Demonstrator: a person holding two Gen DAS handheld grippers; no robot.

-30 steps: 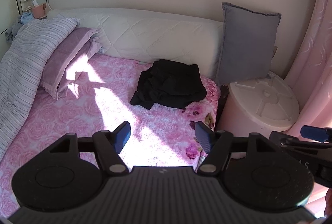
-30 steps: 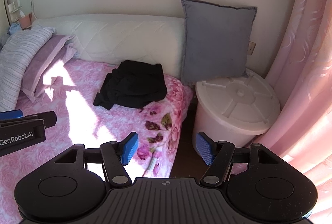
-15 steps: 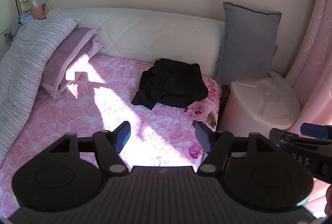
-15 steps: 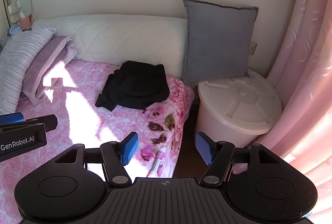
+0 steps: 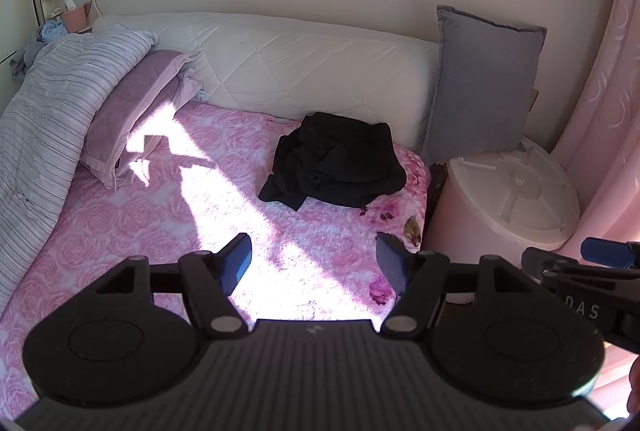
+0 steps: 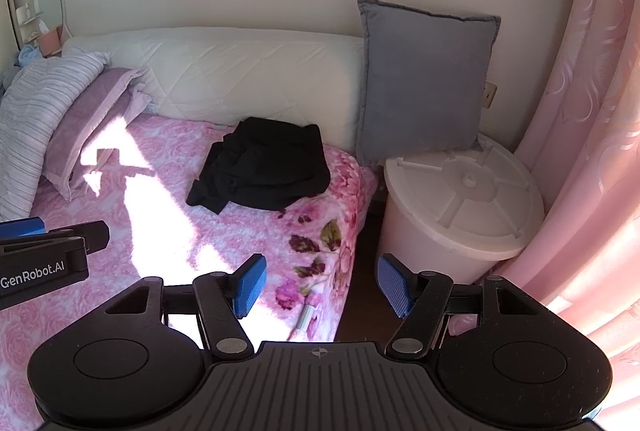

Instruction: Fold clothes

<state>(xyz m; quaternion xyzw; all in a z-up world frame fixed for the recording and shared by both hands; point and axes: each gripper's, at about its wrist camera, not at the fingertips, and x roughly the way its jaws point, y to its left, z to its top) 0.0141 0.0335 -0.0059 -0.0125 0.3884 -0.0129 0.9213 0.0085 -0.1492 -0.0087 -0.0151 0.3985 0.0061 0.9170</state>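
A crumpled black garment [image 5: 336, 161] lies on the pink floral bedspread [image 5: 160, 231] near the white headboard, close to the bed's right edge; it also shows in the right wrist view [image 6: 262, 165]. My left gripper [image 5: 314, 265] is open and empty, above the bed well short of the garment. My right gripper [image 6: 320, 281] is open and empty, over the bed's right edge. Each gripper appears at the side of the other's view.
A white quilted headboard [image 5: 300, 67], a grey cushion [image 6: 424, 83], a purple pillow [image 5: 132, 111] and a striped duvet [image 5: 52, 111] surround the bed. A white lidded bin [image 6: 460, 199] stands right of the bed, beside pink curtains [image 6: 592, 111]. A small tube-like object [image 6: 305, 319] lies at the bed edge.
Both grippers have tilted or drawn back slightly, so the garment sits a little lower in each view. Both stay open and empty.
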